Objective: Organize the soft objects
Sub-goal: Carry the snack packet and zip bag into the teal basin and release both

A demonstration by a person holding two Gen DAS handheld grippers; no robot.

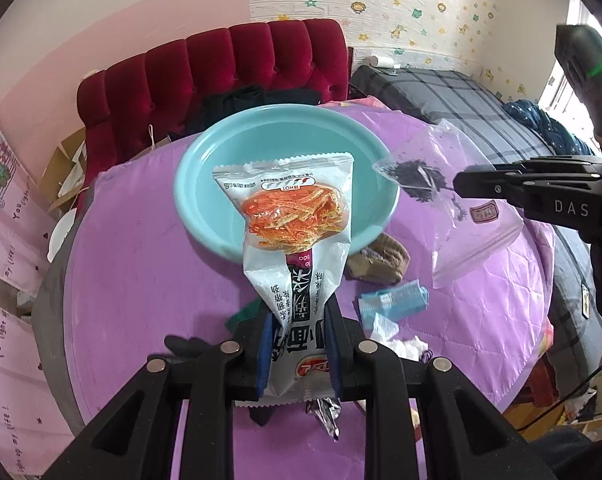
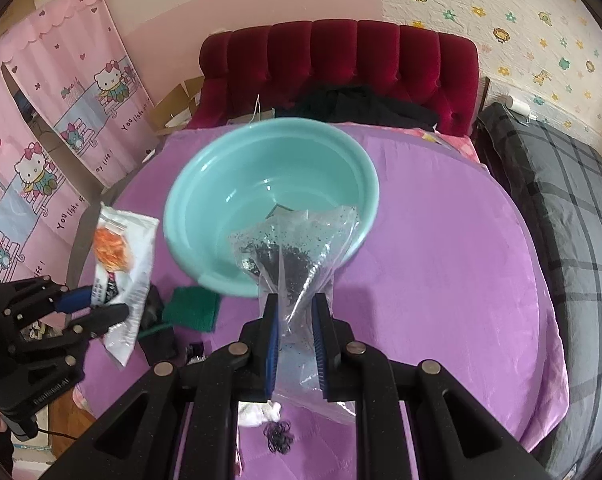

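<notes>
L gripper [image 1: 297,344]: jaws pinching the lower part of a white snack packet [image 1: 293,240] w/ orange strips behind its clear window. Packet is held clear of the table, upper end toward the teal basin [image 1: 205,168].

R gripper [image 2: 297,344]: jaws pinching a clear plastic bag [image 2: 297,248] containing dark loose bits. Bag is lifted off the table; its top end overlaps the near rim of the basin in the R wrist view.

Basin: sits on the purple tablecloth [image 1: 141,280] approx. at table centre, nearer the far edge. One small dark item lies inside; cannot tell what it is.

Remaining items on the cloth, near edge side of the basin:
- brown sock [image 1: 381,260], touching or just beside the basin's near rim
- light-blue folded item [image 1: 397,300], near the sock
- white crumpled tissue [image 1: 393,340], just beside the blue item
- green cloth [image 2: 193,308], just beside the basin's near-left rim
- small pile of black hair ties [image 2: 279,436], near the table's near edge

Beyond the far edge: red tufted sofa [image 2: 341,64].
</notes>
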